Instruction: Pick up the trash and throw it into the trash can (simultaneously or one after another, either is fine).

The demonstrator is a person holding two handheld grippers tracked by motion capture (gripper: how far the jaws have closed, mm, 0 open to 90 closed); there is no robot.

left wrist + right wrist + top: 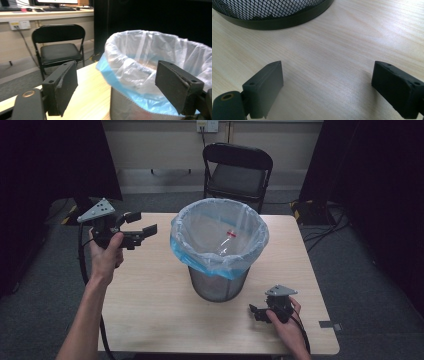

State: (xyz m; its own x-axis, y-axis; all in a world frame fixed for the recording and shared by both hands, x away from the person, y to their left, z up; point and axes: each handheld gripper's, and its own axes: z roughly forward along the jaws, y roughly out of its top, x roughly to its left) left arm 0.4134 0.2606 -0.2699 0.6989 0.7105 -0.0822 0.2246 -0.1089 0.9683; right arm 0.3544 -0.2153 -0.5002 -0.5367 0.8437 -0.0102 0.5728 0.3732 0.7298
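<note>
A black mesh wastebasket [218, 285] lined with a clear and blue plastic bag [220, 227] stands in the middle of the wooden table [150, 290]. Inside it lies what looks like a clear bottle with a red band [228, 239]. My left gripper [143, 223] is held in the air left of the basket, open and empty, pointing at it. In the left gripper view the bag's rim [140, 57] spans the gap between the wide-apart jaws. My right gripper [254, 312] rests low on the table right of the basket's base [274, 17], open, with bare wood [327, 75] between its jaws.
A black folding chair [237, 170] stands behind the table's far edge, and appears as the chair [58, 47] in the left gripper view. Cables [325, 227] lie on the grey floor at the right. Dark curtains hang on both sides.
</note>
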